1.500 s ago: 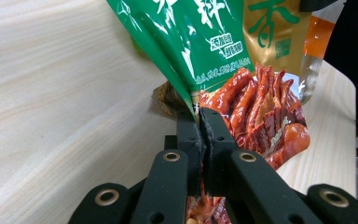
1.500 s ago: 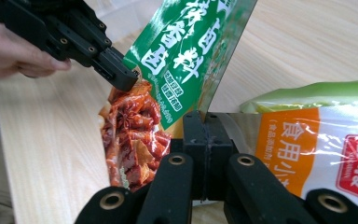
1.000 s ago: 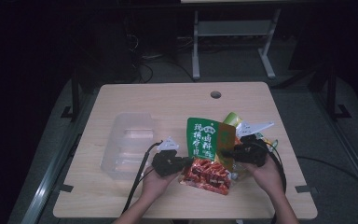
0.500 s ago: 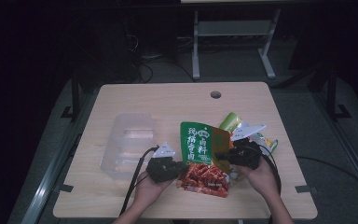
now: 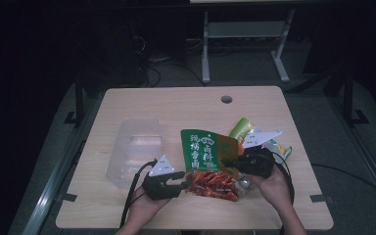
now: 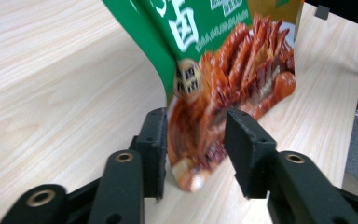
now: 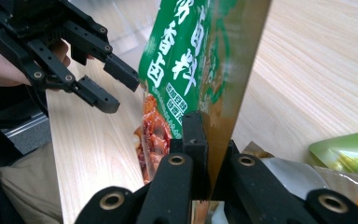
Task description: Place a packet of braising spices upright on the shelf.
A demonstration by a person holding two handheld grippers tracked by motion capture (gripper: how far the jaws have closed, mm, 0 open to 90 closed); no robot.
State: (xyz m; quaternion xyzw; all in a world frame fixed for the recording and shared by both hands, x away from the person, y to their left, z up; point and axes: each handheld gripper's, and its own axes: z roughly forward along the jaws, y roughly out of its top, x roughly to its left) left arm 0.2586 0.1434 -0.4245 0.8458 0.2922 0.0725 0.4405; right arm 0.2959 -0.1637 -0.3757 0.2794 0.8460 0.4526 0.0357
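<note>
Right gripper view: right hand-held gripper [image 7: 205,140] pinches glossy, creased green pouch [image 7: 186,56] — left hand-held gripper [image 6: 196,140] spreading, loose around it.

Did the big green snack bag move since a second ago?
Yes. In the high view the green snack bag has slid left, toward the clear plastic container, uncovering more of the yellow-green packet behind it.

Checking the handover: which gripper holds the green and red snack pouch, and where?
The right gripper pinches the green and red snack pouch by its side edge; the left gripper has just opened, pads apart.
</note>
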